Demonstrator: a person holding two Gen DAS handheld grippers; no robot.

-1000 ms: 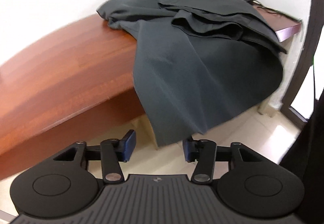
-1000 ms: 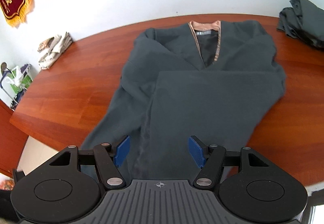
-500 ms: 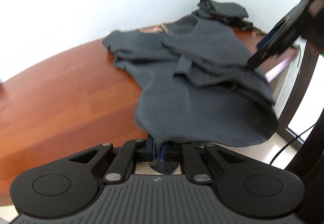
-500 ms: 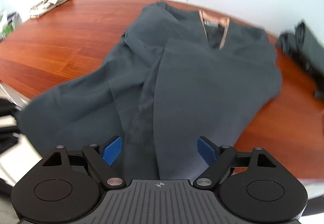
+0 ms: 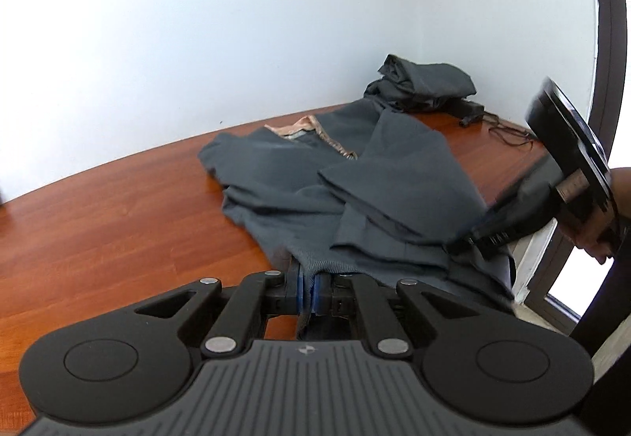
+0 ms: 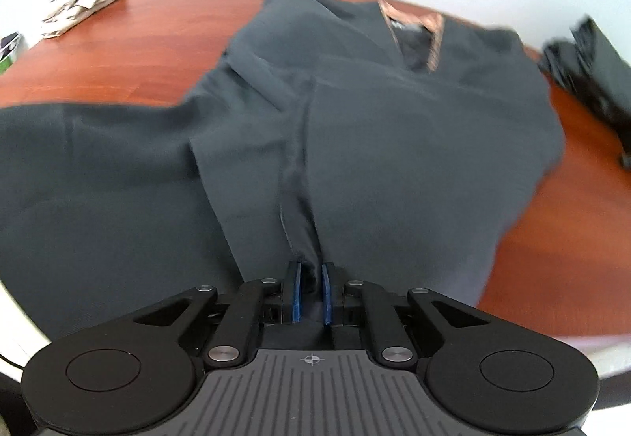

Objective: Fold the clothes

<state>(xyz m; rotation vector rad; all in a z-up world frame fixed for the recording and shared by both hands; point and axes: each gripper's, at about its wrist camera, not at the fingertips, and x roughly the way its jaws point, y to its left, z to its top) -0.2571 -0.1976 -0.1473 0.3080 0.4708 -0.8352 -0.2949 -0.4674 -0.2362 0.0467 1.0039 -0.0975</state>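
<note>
A dark grey garment (image 5: pixel 378 195) with a tan V-neck collar (image 6: pixel 430 34) lies on the red-brown wooden table (image 5: pixel 118 231), one side folded inward. My left gripper (image 5: pixel 308 288) is shut on the garment's bottom hem at its left corner. My right gripper (image 6: pixel 311 294) is shut on the hem (image 6: pixel 307 270) near the middle fold. The right gripper also shows at the right of the left wrist view (image 5: pixel 485 235), down at the cloth's edge. The garment (image 6: pixel 355 144) fills most of the right wrist view.
A pile of dark clothes (image 5: pixel 426 89) sits in the far table corner by the wall, also seen at the right of the right wrist view (image 6: pixel 591 69). A light folded cloth bundle (image 6: pixel 83 2) lies at the far left. A dark door frame (image 5: pixel 607 41) stands right.
Both grippers closed on the garment's bottom hem; the right one was open half a second ago. The hanging lower part has been lifted up toward table level.
</note>
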